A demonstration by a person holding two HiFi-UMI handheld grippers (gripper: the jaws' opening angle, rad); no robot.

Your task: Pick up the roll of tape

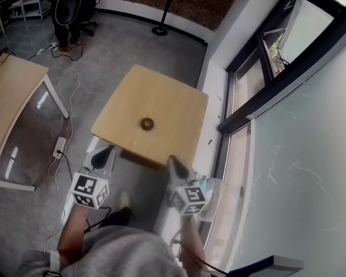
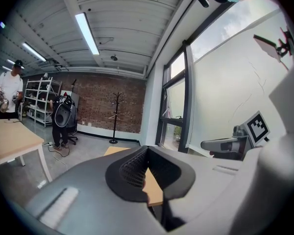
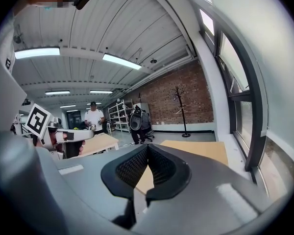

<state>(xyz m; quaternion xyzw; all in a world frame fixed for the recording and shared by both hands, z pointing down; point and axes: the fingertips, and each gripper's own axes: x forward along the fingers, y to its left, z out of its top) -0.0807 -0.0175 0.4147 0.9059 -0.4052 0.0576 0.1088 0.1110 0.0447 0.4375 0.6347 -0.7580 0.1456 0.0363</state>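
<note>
The roll of tape [image 1: 147, 123], small and brown, lies flat near the middle of a small square wooden table [image 1: 173, 97]. Both grippers hover short of the table's near edge, pointing toward it. My left gripper [image 1: 108, 150] is shut and empty, off the near left corner. My right gripper [image 1: 172, 161] is also shut and empty, just before the near edge to the right of the tape. The left gripper view shows its jaws [image 2: 146, 150] closed tip to tip with the tabletop [image 2: 153, 187] behind; the right gripper view shows the same [image 3: 147, 147]. The tape is hidden in both gripper views.
A second wooden table [image 1: 11, 88] stands at the left, with a power strip [image 1: 59, 146] and cables on the floor between. A window wall [image 1: 259, 68] runs along the right. A person [image 1: 66, 7] stands far back; a coat stand [image 1: 161, 27] is beyond the table.
</note>
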